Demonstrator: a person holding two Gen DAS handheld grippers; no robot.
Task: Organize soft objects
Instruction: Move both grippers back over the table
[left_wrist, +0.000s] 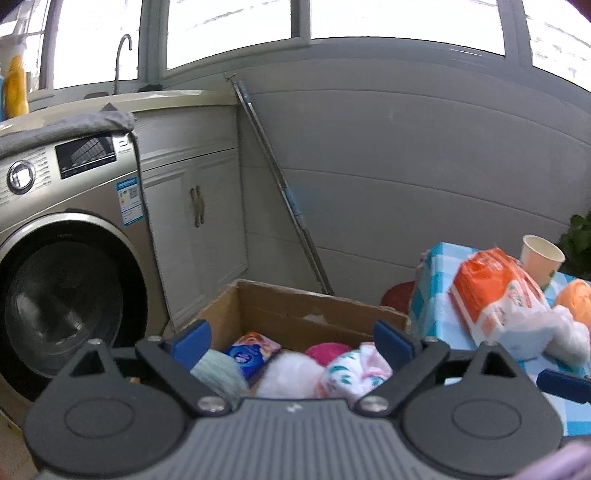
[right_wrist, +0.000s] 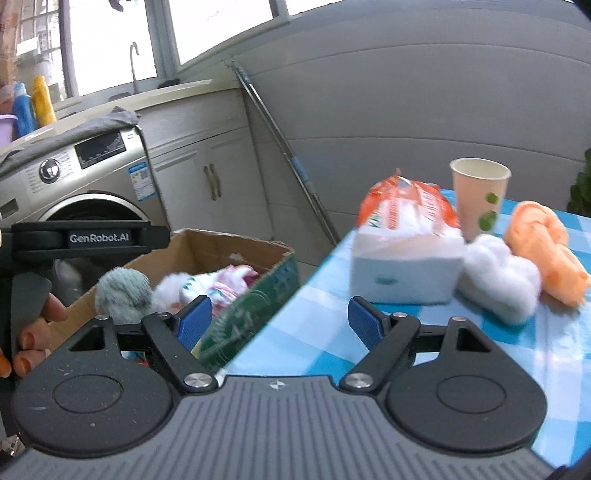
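A cardboard box (left_wrist: 295, 306) on the floor holds soft things: a grey-green yarn ball (left_wrist: 218, 369), a blue tissue pack (left_wrist: 251, 354), white fluff (left_wrist: 288, 373), a patterned cloth (left_wrist: 354, 369) and a pink item (left_wrist: 327, 350). My left gripper (left_wrist: 291, 341) is open and empty above the box. My right gripper (right_wrist: 280, 321) is open and empty over the table's left edge. On the checked table (right_wrist: 332, 332) lie an orange-white tissue pack (right_wrist: 406, 243), white cotton (right_wrist: 498, 277) and an orange plush (right_wrist: 546, 247). The box also shows in the right wrist view (right_wrist: 236, 254).
A paper cup (right_wrist: 480, 195) stands behind the tissue pack. A washing machine (left_wrist: 66, 240) and white cabinet (left_wrist: 199, 206) stand left of the box. A pole (left_wrist: 284, 192) leans on the wall. A plant (left_wrist: 578, 243) is at the far right.
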